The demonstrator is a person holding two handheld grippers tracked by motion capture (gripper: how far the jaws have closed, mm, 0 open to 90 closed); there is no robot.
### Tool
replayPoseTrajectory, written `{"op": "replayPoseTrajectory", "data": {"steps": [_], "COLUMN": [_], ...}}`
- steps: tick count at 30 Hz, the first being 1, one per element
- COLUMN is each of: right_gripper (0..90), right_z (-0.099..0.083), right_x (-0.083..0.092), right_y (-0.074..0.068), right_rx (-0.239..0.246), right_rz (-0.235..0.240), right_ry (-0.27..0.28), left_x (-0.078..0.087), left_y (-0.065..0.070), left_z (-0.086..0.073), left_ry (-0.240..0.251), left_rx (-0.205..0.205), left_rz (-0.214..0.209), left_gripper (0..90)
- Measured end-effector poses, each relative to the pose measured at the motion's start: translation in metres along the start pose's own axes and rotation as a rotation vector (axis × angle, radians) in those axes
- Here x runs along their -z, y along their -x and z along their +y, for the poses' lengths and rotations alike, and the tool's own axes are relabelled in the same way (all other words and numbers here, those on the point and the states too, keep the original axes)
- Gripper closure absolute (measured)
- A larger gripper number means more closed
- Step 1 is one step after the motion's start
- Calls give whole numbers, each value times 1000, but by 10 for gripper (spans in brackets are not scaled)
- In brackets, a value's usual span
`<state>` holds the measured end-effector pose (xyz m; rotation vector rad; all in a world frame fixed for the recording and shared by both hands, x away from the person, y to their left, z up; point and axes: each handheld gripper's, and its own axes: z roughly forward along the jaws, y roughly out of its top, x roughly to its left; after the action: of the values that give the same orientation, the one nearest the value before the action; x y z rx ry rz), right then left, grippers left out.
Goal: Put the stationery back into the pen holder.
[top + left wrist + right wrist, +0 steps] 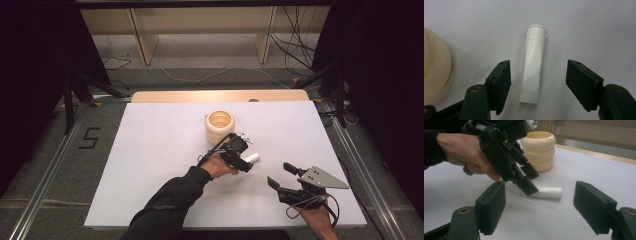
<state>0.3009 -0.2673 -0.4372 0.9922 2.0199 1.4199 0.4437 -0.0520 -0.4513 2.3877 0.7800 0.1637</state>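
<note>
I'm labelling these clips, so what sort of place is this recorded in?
Probably a lab or recording studio, not a home: a white table framed by metal rails, dark curtains, loose cables on the floor, and a taped number five beside it.

A cream ribbed pot (219,126) stands open-mouthed on the white board (150,150), past its middle toward the far edge. Behind the board runs a wooden strip (220,95) — beyond it, shelf legs (141,40) and loose cables (295,50) on the floor. A "5" mark (89,138) lies left.
</note>
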Motion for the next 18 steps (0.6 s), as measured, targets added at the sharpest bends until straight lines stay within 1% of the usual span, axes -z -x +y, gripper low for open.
{"op": "replayPoseTrajectory", "data": {"steps": [3,7,9,11,14,16,18], "right_gripper": [265,265,265,265,265,265,265], "right_z": [0,0,0,0,0,0,0], "right_x": [0,0,1,0,0,0,0], "right_y": [0,1,1,1,0,1,0], "right_rx": [2,-3,-2,-2,-5,-4,-4], "right_rz": [2,2,1,2,6,5,5], "right_ry": [-2,5,4,4,6,6,3], "left_x": [-4,-11,-14,-17,-19,-21,-23], "left_y": [0,0,0,-1,1,3,5], "left_z": [4,8,8,9,11,13,15], "left_ry": [-30,-68,-71,-82,-103,-113,-127], "left_rx": [-23,-37,-29,-33,-54,-59,-74], "left_rz": [18,21,27,25,36,35,37], "left_gripper": [396,433,449,477,509,525,546]}}
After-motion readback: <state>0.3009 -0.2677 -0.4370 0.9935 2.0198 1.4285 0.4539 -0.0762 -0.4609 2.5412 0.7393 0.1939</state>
